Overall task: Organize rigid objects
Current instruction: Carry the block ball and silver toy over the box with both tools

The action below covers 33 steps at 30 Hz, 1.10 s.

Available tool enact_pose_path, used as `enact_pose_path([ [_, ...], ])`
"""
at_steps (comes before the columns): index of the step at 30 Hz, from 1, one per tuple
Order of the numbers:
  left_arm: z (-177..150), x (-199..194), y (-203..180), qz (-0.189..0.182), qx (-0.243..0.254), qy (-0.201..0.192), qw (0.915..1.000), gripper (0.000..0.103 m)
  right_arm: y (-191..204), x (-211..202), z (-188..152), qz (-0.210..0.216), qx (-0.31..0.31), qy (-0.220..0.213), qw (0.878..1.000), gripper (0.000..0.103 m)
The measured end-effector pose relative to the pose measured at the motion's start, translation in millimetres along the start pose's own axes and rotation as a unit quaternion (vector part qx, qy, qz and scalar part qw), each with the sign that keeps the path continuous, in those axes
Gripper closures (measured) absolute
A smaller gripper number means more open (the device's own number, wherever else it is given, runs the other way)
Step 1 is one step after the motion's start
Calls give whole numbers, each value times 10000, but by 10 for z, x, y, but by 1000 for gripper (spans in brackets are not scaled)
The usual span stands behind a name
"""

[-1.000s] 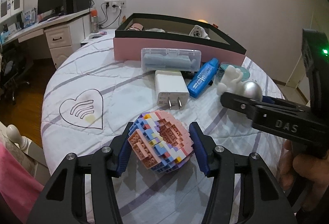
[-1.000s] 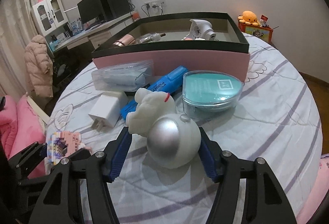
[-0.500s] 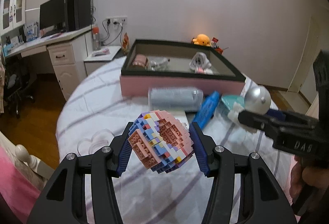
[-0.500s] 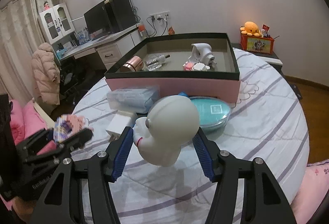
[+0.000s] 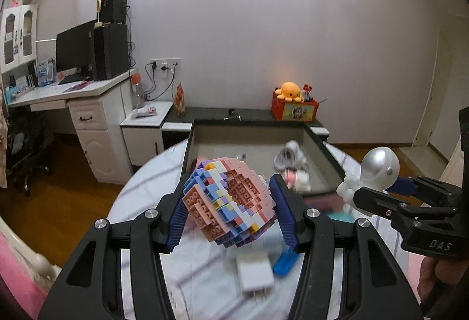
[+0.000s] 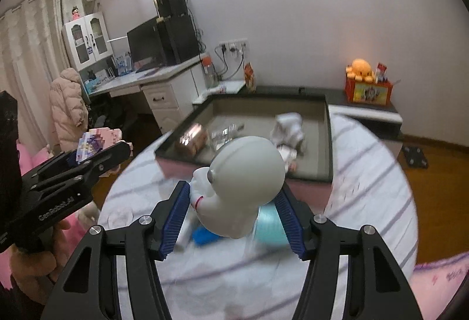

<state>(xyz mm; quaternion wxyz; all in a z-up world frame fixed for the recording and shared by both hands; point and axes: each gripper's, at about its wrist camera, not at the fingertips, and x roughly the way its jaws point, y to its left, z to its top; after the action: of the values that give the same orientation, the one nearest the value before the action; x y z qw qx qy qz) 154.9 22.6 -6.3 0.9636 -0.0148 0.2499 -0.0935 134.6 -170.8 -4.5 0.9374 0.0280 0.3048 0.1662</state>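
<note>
Left claw point(image 5: 228, 213) clenches tilted brick model point(image 5: 228, 202); right claw point(image 6: 234, 213) grips upright astronaut figure point(image 6: 243, 185).

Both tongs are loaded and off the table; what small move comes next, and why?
Probably carry both forward over the open box. The left tongs grip the brick model, the right tongs the astronaut figure, both short of its near wall.

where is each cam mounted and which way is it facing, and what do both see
Left wrist: sits on the left gripper, facing along its fingers at the brick model it holds and the open box; the right gripper shows at right.
Right wrist: sits on the right gripper, facing the astronaut figure it holds and the same box; the left gripper and a hand show at left.
Both share the box, the orange octopus plush and the desk.
</note>
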Motion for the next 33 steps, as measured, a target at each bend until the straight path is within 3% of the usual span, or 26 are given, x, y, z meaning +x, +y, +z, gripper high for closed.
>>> enact_pose_path([
  [6, 347, 391, -41, -34, 15, 63, 10000, 49, -150, 179, 451, -58, 2, -59, 10000, 42],
  [11, 460, 920, -90, -40, -20, 435, 9990, 49, -366, 550, 679, -75, 193, 189, 9996, 42],
  [22, 151, 1914, -250, -26, 47, 1528, 9882, 49, -780, 1419, 548, -360, 544, 1126, 9915, 42],
  [26, 146, 2005, -217, 43, 35, 1642, 9864, 47, -851, 1535, 484, -417, 602, 1271, 9892, 42],
  [27, 159, 1992, -222, 112, 89, 1617, 9867, 45, -853, 1543, 481, -413, 611, 1288, 9889, 42],
  [29, 173, 1966, -237, 276, 204, 1584, 9868, 27, -863, 1536, 477, -454, 653, 1299, 9883, 40],
  [30, 180, 1941, -231, 303, 213, 1551, 9872, 17, -861, 1534, 472, -446, 662, 1308, 9882, 32],
  [33, 189, 1823, -172, 396, 180, 1428, 9888, 7, -836, 1462, 477, -343, 665, 1240, 9895, 20],
])
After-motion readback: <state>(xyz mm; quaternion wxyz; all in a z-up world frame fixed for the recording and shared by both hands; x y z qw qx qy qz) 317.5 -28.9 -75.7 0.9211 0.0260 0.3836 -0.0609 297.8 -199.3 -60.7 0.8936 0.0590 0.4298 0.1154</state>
